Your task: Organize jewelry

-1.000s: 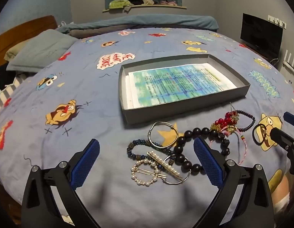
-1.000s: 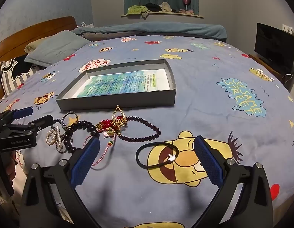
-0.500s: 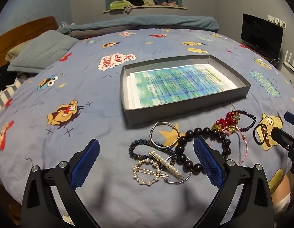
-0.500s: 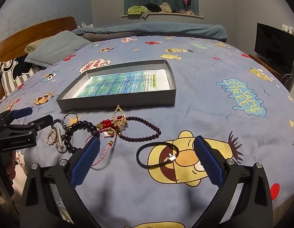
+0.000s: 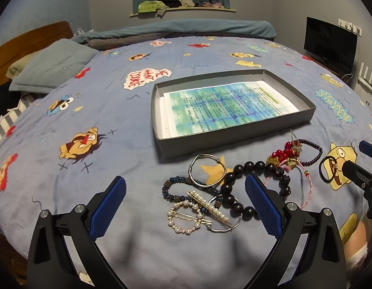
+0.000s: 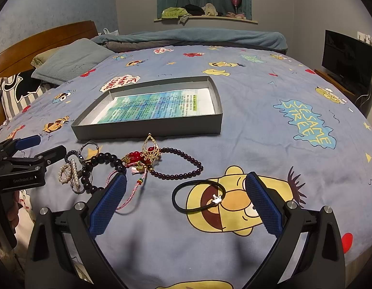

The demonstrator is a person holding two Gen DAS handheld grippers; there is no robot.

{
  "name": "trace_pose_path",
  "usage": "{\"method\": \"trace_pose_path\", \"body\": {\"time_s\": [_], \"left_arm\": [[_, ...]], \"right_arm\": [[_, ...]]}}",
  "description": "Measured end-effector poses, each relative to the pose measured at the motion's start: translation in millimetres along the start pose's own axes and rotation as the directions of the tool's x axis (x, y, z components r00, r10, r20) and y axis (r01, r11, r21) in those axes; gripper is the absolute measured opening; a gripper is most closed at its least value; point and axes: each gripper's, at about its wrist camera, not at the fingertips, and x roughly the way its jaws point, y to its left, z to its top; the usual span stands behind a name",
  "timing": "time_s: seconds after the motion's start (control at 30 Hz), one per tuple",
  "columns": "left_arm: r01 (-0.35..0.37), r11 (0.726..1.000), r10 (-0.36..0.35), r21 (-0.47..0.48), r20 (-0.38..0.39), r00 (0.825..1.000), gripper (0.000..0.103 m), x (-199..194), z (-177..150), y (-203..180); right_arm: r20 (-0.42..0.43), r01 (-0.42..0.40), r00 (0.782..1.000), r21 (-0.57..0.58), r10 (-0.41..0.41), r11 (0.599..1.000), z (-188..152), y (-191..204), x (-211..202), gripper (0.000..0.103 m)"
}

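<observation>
Jewelry pile [image 5: 224, 192] unmoved since earlier; left tool [image 5: 184, 208] crept slightly forward, right tool [image 6: 186, 203] steady, both wide, empty.

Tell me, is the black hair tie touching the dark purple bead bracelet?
Apart: the right wrist view shows blue bedsheet between the black hair tie and the dark purple bead bracelet.

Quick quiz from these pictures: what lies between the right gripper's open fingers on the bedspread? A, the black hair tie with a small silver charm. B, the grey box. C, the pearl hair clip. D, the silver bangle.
A: in the right wrist view the black hair tie lies flat on the bedspread between the open fingers of the right gripper, untouched.
</observation>
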Motion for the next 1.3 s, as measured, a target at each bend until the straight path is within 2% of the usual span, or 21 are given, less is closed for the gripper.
{"method": "trace_pose_path", "body": {"time_s": [1.3], "left_arm": [[-0.005,1.0,0.005,0.008,-0.011,1.0,0.098,0.0,0.6,-0.2]], "right_arm": [[-0.012,0.009,1.0,0.001,-0.009,1.0,0.7,-3.7,3.2,0.098]]}}
